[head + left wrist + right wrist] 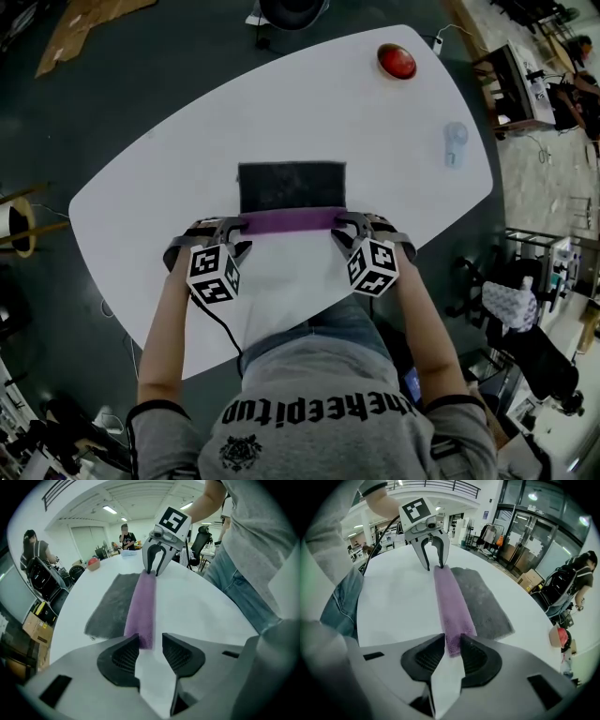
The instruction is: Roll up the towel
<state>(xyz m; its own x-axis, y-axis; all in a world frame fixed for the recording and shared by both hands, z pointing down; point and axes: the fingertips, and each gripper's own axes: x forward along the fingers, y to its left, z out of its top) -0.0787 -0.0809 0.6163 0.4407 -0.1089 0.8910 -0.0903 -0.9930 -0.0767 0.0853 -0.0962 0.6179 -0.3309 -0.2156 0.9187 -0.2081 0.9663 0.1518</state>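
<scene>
Towel (292, 187): lies in the middle of the white counter (403, 178). The far part is flat and dark grey, and the near edge is wound into a purple roll (291, 221).
Roll: runs from 9 to 3 o'clock along the towel's 6 o'clock edge and rests on the counter. The flat part stretches away from it toward 12.
Left gripper (232, 228): at the roll's 9 o'clock end, pointing steeply down. Its fingers (124, 656) stand apart. The roll's end lies by one pad, with bare counter showing beside the other.
Right gripper (347, 225): at the roll's 3 o'clock end, also pointing steeply down. Its fingers (478, 656) are clamped on the end of the roll, which fills the gap between the pads.
Red object (396, 61): at 1 o'clock from the towel, near the counter's far edge and well apart.
Clear object (455, 142): at 2 o'clock from the towel, near the counter's right edge.
</scene>
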